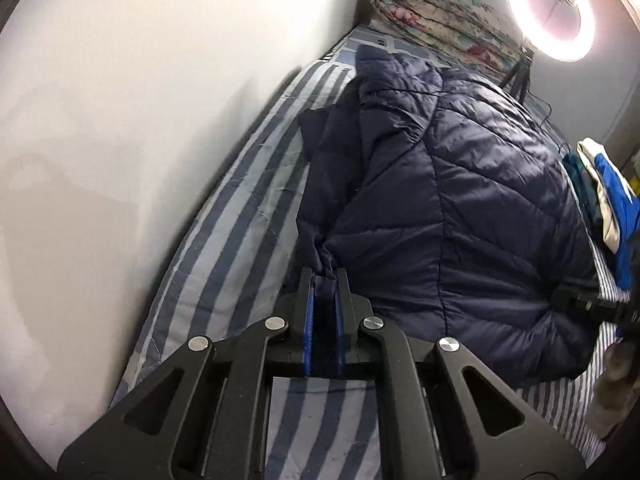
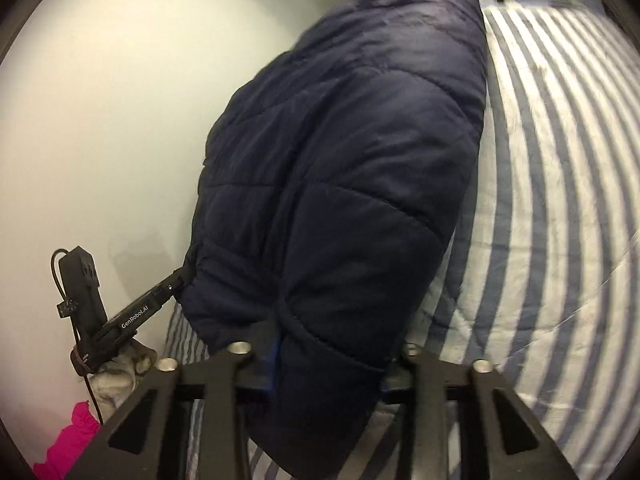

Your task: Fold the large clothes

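A navy puffer jacket (image 1: 460,208) lies bunched on the striped bed (image 1: 240,200), its left edge near the wall (image 1: 120,120). The left gripper (image 1: 324,280) pinches its hem; the right gripper (image 2: 328,364) clamps a thick fold, with bare bedding open to the right

right gripper (image 2: 326,364) jaws buried under navy jacket (image 2: 340,200), jacket's top edge blurred

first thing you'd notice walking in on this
A puffy navy quilted jacket sprawls across the blue-and-white striped bedsheet; the left hand-held gripper pinches its edge, and the right hand-held gripper holds another bulky part. A glowing white ring light shines at the bed's far end.
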Motion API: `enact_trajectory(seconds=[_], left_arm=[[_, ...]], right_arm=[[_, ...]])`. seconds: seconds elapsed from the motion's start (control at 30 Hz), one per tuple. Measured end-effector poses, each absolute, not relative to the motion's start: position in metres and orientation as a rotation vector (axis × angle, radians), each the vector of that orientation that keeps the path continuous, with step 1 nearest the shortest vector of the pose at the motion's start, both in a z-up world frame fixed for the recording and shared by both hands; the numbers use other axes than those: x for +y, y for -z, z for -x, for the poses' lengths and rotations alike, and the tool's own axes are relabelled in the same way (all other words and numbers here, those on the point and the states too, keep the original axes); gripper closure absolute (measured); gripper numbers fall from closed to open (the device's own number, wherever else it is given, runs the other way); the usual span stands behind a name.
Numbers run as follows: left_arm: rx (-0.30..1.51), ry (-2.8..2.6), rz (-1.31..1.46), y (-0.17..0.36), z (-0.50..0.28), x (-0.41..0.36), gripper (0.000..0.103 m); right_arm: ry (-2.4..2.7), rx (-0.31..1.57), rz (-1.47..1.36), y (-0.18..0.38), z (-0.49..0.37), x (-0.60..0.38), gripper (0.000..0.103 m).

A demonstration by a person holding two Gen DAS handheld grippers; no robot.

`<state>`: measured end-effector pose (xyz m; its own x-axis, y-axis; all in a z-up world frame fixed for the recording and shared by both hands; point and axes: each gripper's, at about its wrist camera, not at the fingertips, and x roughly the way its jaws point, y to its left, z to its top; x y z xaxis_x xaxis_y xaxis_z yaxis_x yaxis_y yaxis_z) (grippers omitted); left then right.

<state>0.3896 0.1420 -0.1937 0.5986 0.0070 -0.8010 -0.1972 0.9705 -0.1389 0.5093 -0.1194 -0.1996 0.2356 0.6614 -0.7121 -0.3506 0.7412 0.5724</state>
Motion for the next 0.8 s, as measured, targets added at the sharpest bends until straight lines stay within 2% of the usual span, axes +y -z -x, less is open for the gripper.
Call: enact_trajectory(seconds=[0.1,0.2,0.43,0.47,0.53,0.6,0.67,0.8], left_arm=[[0.934,-0.086,0.215,0.19,-0.379,0.124,0.097],[0.953,-0.008,0.195,0.186,-0.367,0.102,0.097],[1.053,0.188,0.193,0.182,-0.319,0.032,0.097],[1.056,0.199,0.18,0.181,-0.315,0.026,0.097],[1.046,0.196,0.149,0.179,-0.31,0.015,0.097],[1.057,0.186,0.129,0.182,-0.314,0.015,0.097],[1.057,0.158,0.138,0.181,-0.312,0.017,0.09],[0.982,0.121,0.028,0.152,-0.297,0.022,0.089]], right_arm=[[-0.694,1.127,-0.171,0.168,-0.504,-0.126,0.082],[-0.689,1.146,-0.122,0.155,-0.497,-0.154,0.083],[-0.624,1.243,-0.069,0.176,-0.461,-0.228,0.082],[-0.624,1.237,-0.069,0.179,-0.46,-0.232,0.081],[-0.606,1.234,-0.094,0.184,-0.46,-0.239,0.066],[-0.614,1.237,-0.118,0.185,-0.457,-0.249,0.06],[-0.625,1.212,-0.052,0.173,-0.45,-0.259,0.058],[-0.623,1.059,0.01,0.131,-0.44,-0.289,0.058]])
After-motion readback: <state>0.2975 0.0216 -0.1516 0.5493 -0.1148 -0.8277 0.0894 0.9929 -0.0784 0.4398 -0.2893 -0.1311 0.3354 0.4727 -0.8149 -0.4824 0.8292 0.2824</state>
